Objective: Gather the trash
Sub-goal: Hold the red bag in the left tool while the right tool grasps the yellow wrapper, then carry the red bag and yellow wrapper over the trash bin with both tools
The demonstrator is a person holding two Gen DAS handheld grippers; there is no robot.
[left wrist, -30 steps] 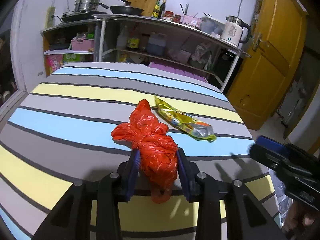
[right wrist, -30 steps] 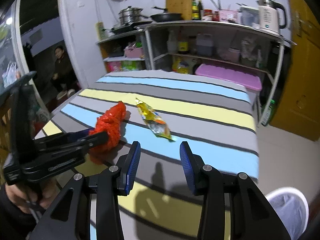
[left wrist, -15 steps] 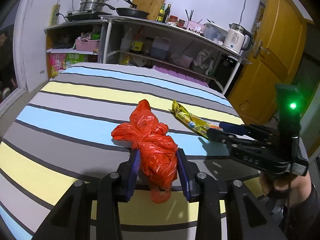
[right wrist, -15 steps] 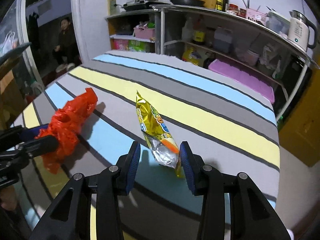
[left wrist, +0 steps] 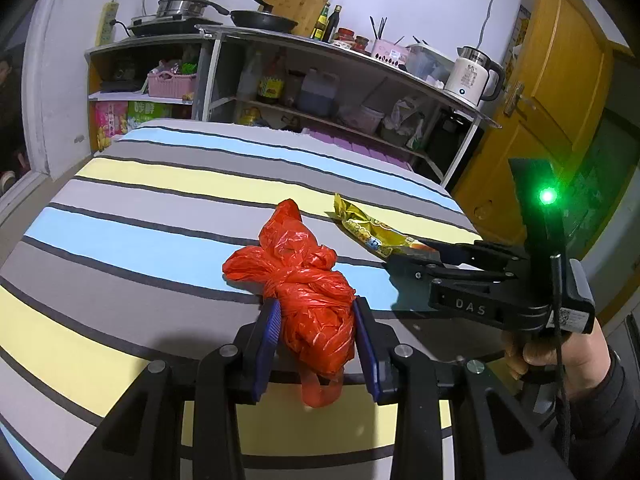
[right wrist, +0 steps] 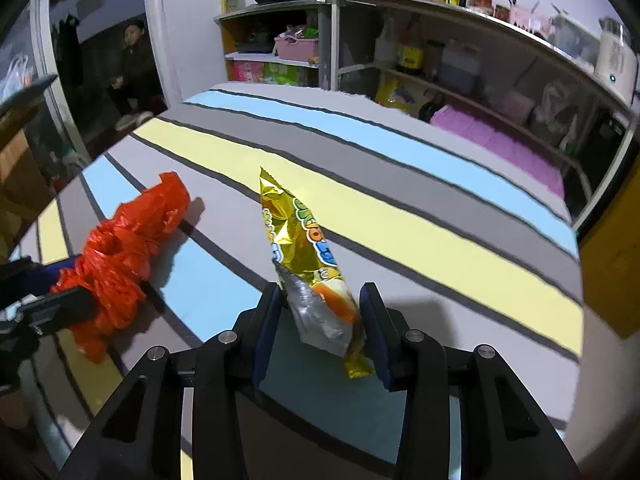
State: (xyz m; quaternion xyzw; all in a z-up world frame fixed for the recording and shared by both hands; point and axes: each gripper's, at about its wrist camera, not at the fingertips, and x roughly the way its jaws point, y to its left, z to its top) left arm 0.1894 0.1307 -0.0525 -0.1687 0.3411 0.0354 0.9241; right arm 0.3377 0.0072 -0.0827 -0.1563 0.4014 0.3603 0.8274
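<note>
With my left hand-held gripper [left wrist: 314,344] clamped on the red bag [left wrist: 304,276], I close the right hand-held gripper [right wrist: 320,324], jaws narrowing, squarely across the snack wrapper [right wrist: 308,256] near the bed's [right wrist: 440,216] front edge.

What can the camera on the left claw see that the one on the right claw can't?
Only the left view shows the yellow door, the whole right claw from the side with its green light, and the hand holding it. Only the right view shows a person sitting in the doorway and the snack wrapper's silver end between the closing right claw's pads. Both show the striped cloth, the red plastic bag gripped by the left claw, the wrapper, and the kitchen shelves.
</note>
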